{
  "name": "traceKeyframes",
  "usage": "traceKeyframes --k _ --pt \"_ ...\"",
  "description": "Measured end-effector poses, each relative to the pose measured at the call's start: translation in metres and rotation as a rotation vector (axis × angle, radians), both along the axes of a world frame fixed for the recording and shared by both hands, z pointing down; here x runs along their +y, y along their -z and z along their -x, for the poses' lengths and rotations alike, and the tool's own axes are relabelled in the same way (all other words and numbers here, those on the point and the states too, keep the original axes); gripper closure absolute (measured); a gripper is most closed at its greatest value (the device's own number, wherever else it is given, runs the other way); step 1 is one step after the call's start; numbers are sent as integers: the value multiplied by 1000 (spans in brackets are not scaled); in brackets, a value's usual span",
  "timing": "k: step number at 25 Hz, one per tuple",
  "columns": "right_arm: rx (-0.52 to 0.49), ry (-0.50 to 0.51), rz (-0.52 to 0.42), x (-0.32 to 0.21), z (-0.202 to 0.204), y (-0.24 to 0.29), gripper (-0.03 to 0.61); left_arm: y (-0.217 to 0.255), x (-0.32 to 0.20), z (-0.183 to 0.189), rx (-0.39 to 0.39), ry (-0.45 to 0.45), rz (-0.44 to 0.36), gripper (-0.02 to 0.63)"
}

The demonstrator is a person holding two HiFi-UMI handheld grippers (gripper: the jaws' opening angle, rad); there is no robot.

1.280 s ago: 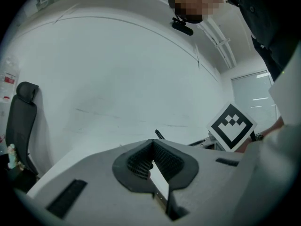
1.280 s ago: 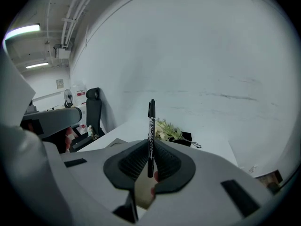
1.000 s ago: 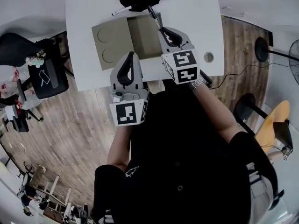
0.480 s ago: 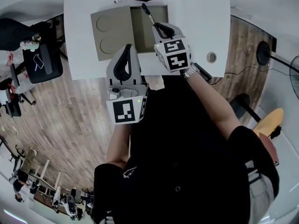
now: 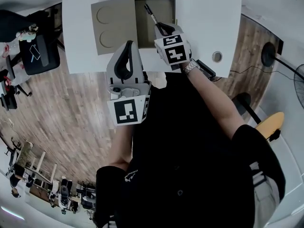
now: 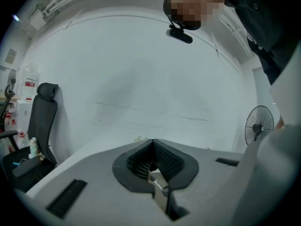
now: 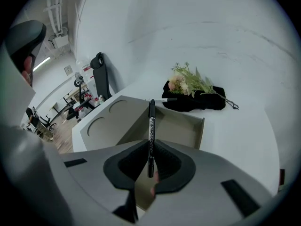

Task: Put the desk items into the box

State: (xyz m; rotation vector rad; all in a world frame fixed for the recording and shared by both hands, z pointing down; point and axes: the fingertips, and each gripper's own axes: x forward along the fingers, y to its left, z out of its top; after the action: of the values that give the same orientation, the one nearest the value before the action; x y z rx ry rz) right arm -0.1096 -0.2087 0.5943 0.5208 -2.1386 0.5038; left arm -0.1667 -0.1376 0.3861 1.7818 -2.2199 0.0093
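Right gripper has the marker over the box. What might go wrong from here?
1. The right gripper pinches the marker near one end, so most of it sticks out; it may swing or slip if tilted.
2. The marker hangs toward the side of the box nearest its flat panel with round recesses; released here, it might land on the panel rather than in the open compartment.

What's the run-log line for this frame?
right gripper: shut on black marker | marker over open box | left gripper: shut, empty | white pen on desk
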Motion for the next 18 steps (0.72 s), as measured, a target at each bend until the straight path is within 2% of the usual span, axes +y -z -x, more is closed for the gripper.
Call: traceKeyframes --k 4,18 --pt "41 2 41 4 -3 -20 540 -5 1 2 -5 17 14 606" --pt "131 61 69 12 -1 -55 540 -17 14 12 11 79 46 606"
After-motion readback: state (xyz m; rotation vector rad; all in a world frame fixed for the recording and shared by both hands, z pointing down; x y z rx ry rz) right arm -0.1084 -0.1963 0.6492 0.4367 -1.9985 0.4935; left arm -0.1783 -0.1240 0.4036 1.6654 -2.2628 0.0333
